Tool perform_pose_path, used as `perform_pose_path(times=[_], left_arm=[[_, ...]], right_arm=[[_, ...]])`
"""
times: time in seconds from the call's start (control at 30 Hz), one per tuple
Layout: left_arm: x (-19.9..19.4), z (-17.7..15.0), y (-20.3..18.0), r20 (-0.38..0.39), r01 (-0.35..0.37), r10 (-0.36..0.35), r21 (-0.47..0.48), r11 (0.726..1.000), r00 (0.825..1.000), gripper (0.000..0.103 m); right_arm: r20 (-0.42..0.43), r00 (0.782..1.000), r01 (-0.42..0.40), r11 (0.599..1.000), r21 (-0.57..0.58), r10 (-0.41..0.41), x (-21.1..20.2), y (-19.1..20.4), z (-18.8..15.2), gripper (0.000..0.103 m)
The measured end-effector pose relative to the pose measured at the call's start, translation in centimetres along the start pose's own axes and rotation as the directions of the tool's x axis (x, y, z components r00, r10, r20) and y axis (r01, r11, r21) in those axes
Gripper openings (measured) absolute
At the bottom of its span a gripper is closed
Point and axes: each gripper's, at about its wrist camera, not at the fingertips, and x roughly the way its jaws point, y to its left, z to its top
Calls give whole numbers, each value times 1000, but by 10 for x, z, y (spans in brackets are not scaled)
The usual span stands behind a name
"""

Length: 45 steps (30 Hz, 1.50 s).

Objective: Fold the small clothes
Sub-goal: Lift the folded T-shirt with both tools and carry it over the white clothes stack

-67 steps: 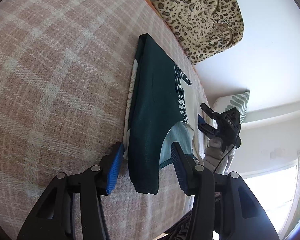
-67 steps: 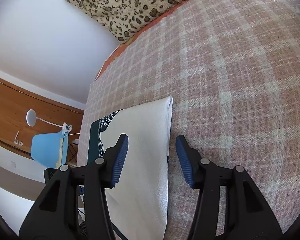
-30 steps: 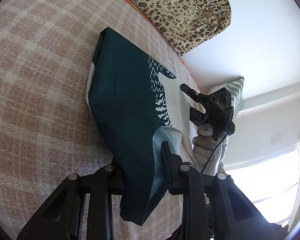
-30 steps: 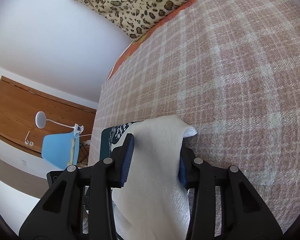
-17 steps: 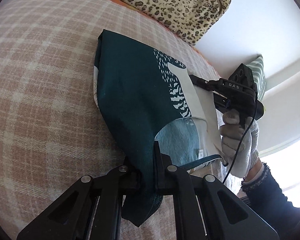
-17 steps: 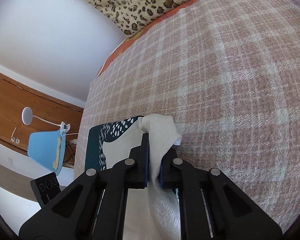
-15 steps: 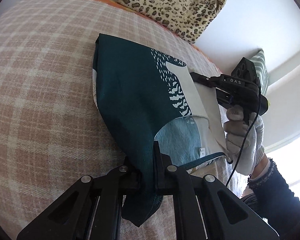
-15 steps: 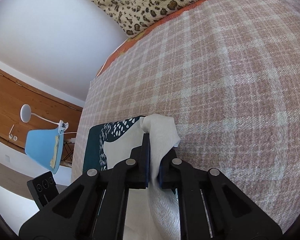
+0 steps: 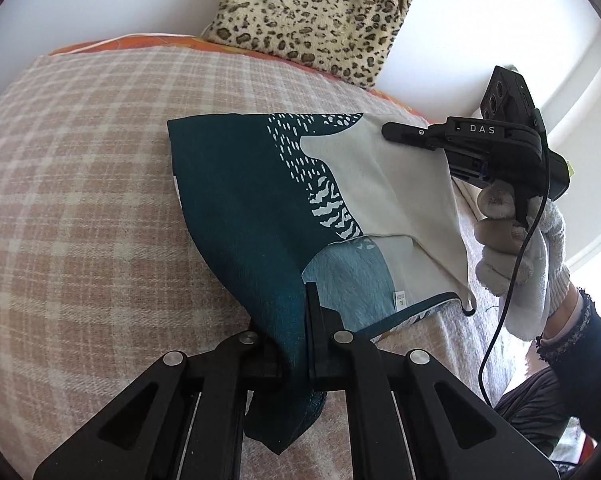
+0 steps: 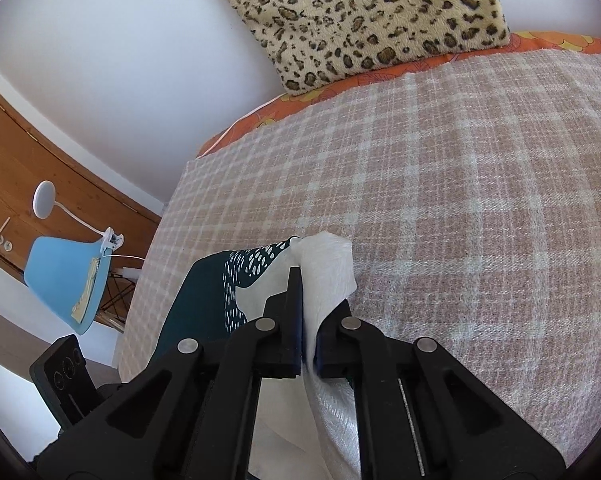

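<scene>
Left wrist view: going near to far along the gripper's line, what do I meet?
Left gripper shut on the dark teal garment → bare plaid blanket → orange sheet edge → leopard-print bag against the wall.

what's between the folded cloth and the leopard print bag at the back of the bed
Only bare plaid blanket and a strip of orange sheet lie between the cloth and the leopard bag, as the left wrist view shows.

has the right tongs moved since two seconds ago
Yes: right tongs shut on the cloth and carried it toward the leopard bag, over the plaid blanket.
</scene>
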Motion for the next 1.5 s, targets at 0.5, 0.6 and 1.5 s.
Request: perform_pose_path(times=[0.5, 0.6, 1.5], left_arm=[[-8, -6, -32, 41, 25, -28, 62, 998, 999, 5], [-9, -4, -41, 52, 36, -40, 76, 996, 998, 5], [18, 38, -181, 91, 176, -207, 268, 947, 974, 5]], right_arm=[[53, 998, 21, 997, -80, -17, -47, 30, -8, 5], [73, 997, 20, 996, -84, -14, -61, 31, -8, 5], [278, 958, 79, 997, -5, -74, -225, -40, 5, 5]])
